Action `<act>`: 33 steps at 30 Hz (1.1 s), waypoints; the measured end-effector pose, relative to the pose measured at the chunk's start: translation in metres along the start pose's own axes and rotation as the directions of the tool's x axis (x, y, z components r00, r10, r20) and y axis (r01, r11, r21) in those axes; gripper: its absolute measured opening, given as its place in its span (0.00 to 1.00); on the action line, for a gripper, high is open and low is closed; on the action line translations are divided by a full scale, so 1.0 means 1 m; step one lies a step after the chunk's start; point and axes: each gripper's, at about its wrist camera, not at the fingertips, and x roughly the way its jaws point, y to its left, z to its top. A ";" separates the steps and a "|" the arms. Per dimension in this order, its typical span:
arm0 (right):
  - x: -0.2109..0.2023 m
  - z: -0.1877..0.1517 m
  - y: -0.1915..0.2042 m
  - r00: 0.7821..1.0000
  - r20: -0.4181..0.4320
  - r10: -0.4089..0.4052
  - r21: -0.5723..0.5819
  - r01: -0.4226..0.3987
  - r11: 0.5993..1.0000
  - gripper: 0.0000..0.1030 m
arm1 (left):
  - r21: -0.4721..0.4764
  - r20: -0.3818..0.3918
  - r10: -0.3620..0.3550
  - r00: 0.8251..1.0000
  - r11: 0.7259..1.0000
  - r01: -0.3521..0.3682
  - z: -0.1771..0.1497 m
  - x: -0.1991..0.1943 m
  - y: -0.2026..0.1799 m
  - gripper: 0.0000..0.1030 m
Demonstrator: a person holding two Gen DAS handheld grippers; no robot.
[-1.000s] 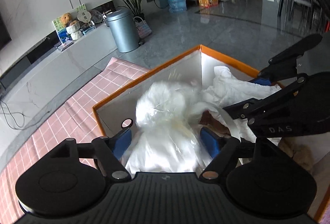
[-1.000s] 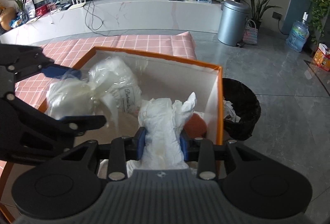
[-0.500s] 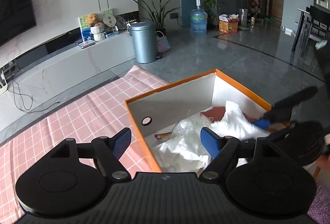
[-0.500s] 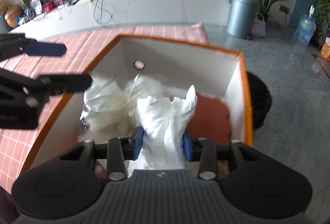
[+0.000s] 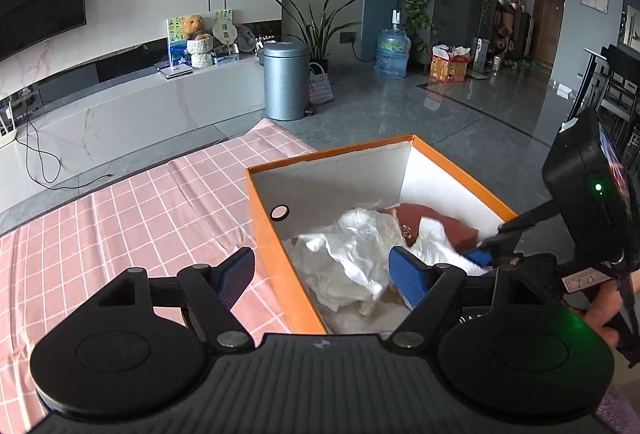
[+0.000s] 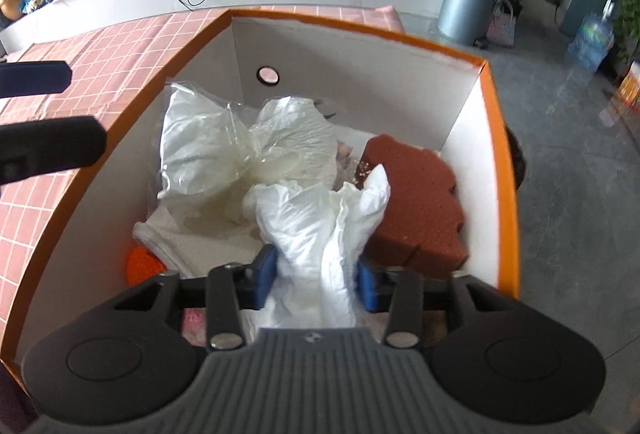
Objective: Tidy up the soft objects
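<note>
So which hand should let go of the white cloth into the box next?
Probably the right gripper: its jaws have just been opening around the white cloth above the orange box. The left gripper is empty.

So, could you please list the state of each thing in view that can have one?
Box: lidless, holding soft items.
Plastic bag: crumpled, lying in the box.
White cloth: between the right claw's pads.
Sponge: lying in the box.
Left claw: open, empty.
Right claw: jaws just opening around the cloth.
Bin: lid shut.
</note>
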 end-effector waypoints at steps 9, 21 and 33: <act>-0.051 -0.009 0.013 0.986 0.123 -0.113 -0.089 0.125 0.988 0.74 | -0.048 0.098 0.011 0.995 0.999 -0.006 -0.007 -0.029 -0.001 0.87; -0.153 -0.057 0.029 0.864 0.477 -0.162 0.004 0.182 0.983 0.92 | -0.104 0.303 0.117 0.946 0.991 -0.089 -0.014 -0.084 -0.011 0.93; -0.175 -0.116 0.061 0.765 0.613 -0.195 0.166 0.117 0.979 0.97 | -0.166 0.417 0.221 0.882 0.972 -0.165 -0.047 -0.112 -0.030 1.00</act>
